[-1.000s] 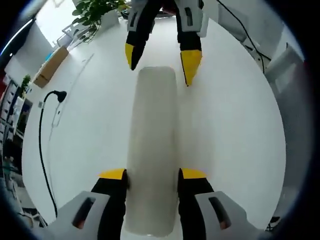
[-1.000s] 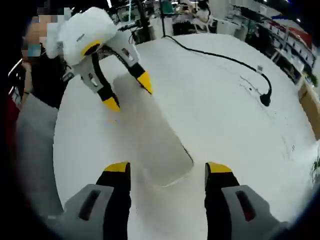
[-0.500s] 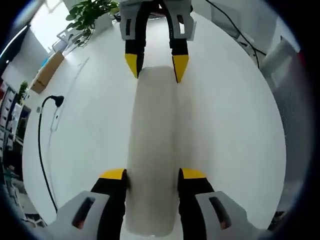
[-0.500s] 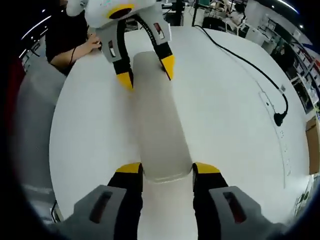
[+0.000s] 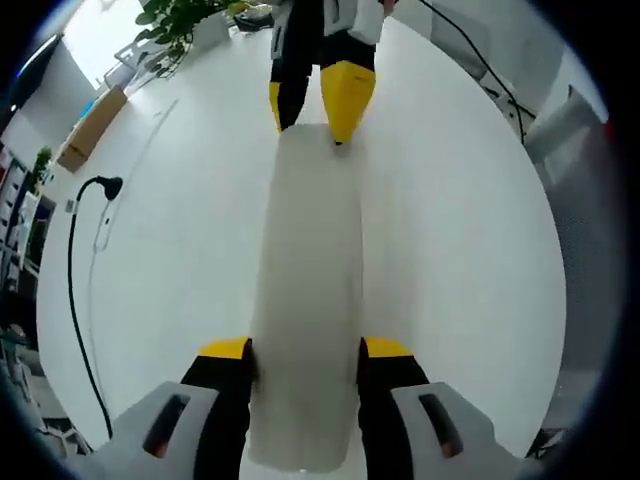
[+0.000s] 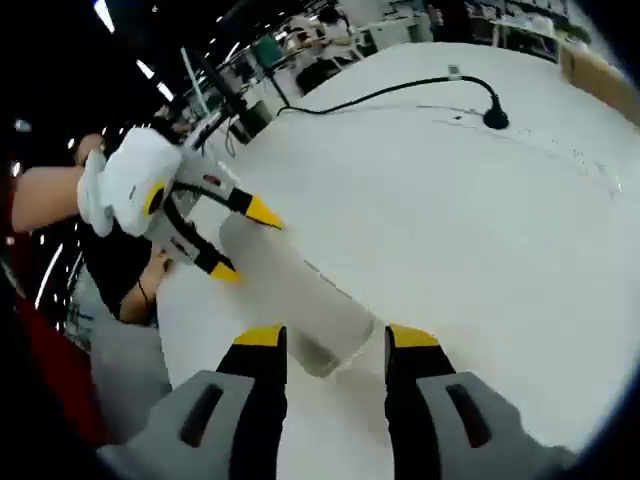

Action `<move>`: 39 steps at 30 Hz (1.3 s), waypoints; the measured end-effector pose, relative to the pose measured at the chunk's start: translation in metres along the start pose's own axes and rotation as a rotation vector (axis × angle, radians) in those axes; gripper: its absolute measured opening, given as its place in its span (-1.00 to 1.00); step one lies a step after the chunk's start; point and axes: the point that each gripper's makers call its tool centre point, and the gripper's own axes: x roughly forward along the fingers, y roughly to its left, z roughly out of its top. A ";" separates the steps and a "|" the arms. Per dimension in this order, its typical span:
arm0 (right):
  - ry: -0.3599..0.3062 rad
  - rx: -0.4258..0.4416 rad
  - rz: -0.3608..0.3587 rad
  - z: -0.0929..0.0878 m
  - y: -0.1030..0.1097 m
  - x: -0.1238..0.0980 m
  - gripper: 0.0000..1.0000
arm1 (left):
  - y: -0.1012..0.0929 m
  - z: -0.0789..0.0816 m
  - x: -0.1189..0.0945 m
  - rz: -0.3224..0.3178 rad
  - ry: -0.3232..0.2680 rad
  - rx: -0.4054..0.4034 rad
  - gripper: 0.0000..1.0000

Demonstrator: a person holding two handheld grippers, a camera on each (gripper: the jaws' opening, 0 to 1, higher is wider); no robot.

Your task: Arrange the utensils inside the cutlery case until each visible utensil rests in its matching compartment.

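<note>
Both grippers, left [image 5: 304, 350] and right [image 6: 325, 336], clamp opposite ends of the frosted cutlery case [image 5: 305, 300] over the white table [image 5: 470, 260]. It looks light, stiff, smooth; hold the sides.

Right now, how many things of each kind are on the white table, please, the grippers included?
Frosted cutlery case: 1
Grippers: 2, left gripper and right gripper
Black cable with plug: 1
Total: 4
</note>
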 end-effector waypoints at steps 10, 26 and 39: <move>-0.076 0.335 0.021 -0.013 0.000 0.010 -0.70 | -0.001 -0.001 -0.001 0.001 0.014 -0.004 -0.17; 0.049 0.248 -0.119 -0.003 0.001 0.013 -0.78 | -0.002 -0.004 -0.001 -0.025 0.026 -0.048 -0.18; 0.031 0.227 -0.126 0.002 -0.003 0.012 -0.75 | 0.002 -0.021 -0.023 0.018 -0.110 -0.384 -0.07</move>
